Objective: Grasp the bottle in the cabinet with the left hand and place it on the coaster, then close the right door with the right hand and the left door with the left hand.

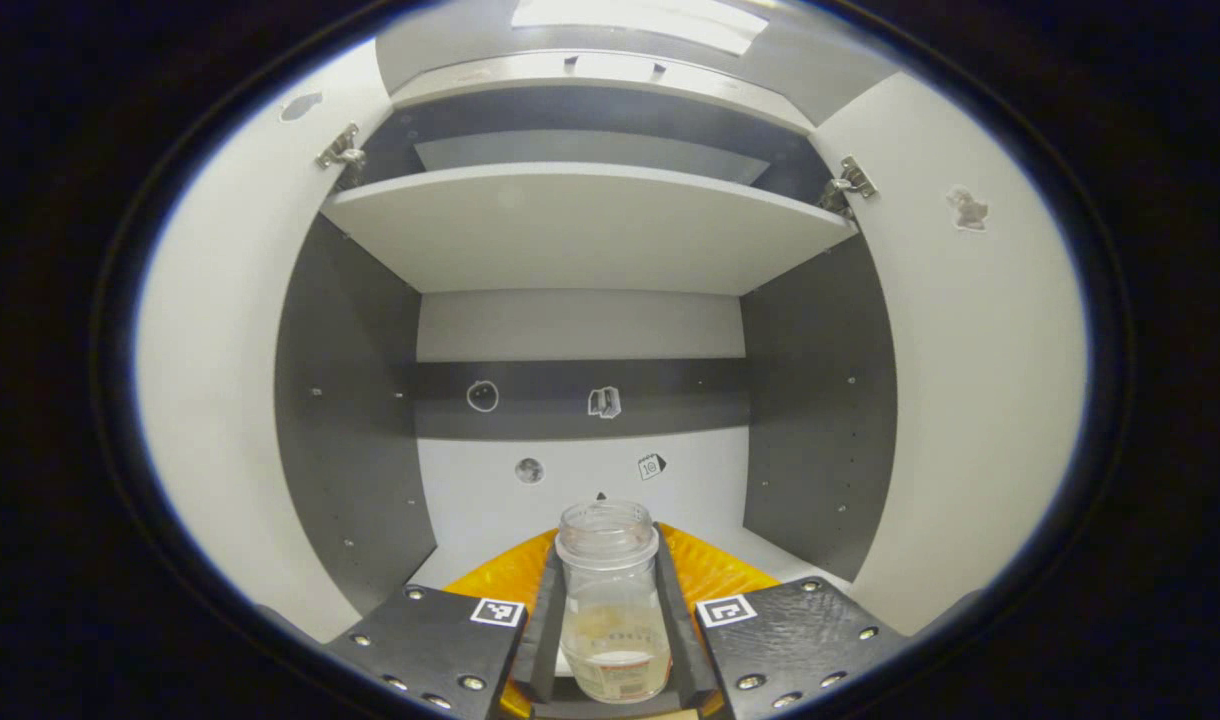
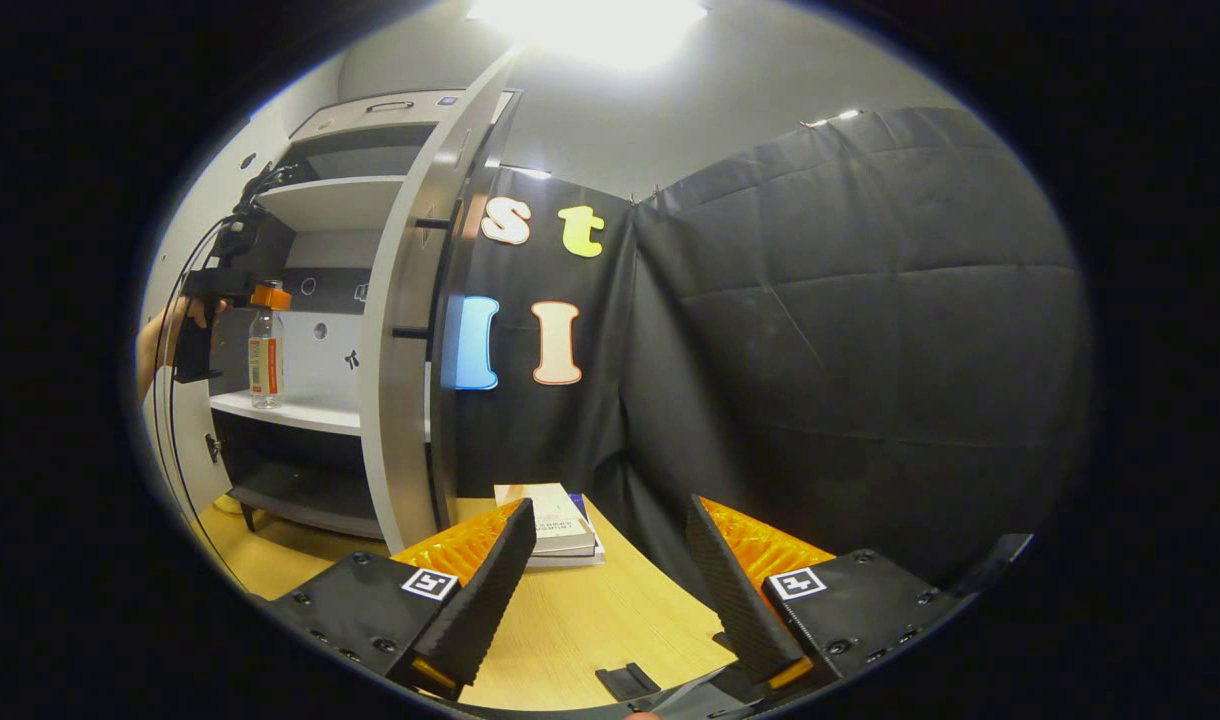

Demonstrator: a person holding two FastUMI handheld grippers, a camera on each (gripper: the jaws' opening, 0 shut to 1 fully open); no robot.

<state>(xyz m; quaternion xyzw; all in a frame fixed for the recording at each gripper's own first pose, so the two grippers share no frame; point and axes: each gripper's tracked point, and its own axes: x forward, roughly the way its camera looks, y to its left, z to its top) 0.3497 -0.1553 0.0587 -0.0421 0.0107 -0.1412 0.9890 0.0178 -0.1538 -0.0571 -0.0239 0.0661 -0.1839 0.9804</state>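
In my left gripper view the bottle (image 1: 610, 600) stands upright between the left gripper (image 1: 610, 615) fingers, which are closed in against both of its sides just below the neck, so I read it as held. The bottle is clear, uncapped from this angle, with a little liquid low down. In the right gripper view I see the same bottle (image 2: 264, 358) standing on the white cabinet shelf (image 2: 290, 410), with the left gripper (image 2: 235, 290) at its neck and a hand (image 2: 160, 335) behind it. The cabinet (image 1: 580, 230) has both doors swung out, the left door (image 1: 220, 380) and right door (image 1: 970, 400) flanking the opening, and another shelf overhead leaves open height above the bottle. My right gripper (image 2: 605, 575) is spread wide, holding nothing, above the wooden surface (image 2: 580, 630), where a stack of books (image 2: 560, 525) lies near the open door's edge (image 2: 405, 330).
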